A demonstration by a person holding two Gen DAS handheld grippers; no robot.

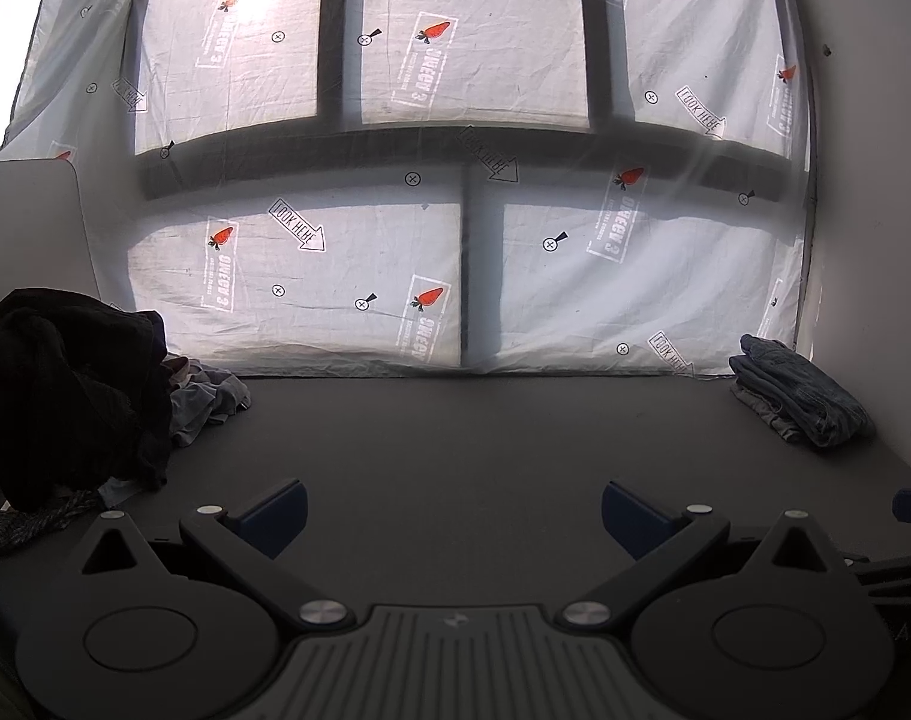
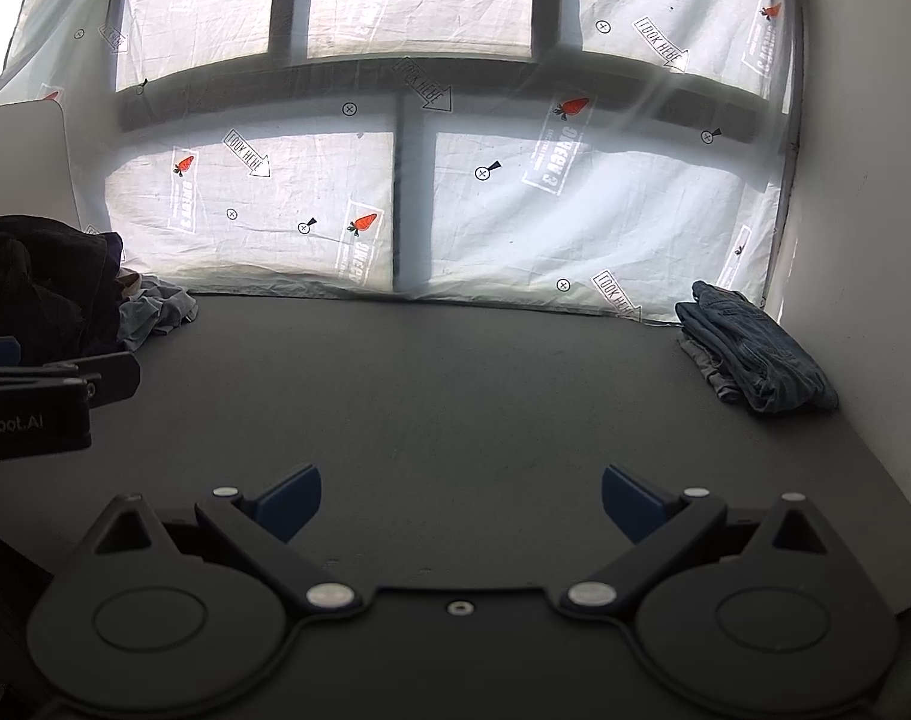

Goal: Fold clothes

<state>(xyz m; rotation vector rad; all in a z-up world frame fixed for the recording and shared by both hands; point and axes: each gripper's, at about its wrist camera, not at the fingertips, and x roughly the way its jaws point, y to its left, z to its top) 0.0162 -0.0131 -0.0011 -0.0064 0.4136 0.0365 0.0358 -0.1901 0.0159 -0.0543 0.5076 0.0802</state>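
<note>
A heap of unfolded clothes sits at the table's left: a black garment [image 1: 65,384] on top, pale grey-blue cloth [image 1: 206,396] behind it, a speckled knit [image 1: 29,525] in front. The same black garment [image 2: 41,282] and pale cloth [image 2: 155,309] show in the right wrist view. Folded blue jeans [image 1: 803,390] [image 2: 755,348] lie on a grey folded piece at the far right. My left gripper [image 1: 452,516] hovers open over bare tabletop, holding nothing. My right gripper [image 2: 461,504] is open too and holds nothing. The left gripper's body [image 2: 41,396] shows at the left edge.
The dark grey table [image 1: 455,450] [image 2: 455,396] runs back to a printed white sheet [image 1: 347,276] hung over a window. A white wall [image 1: 875,240] bounds the right side. A white panel [image 1: 29,216] stands behind the clothes heap.
</note>
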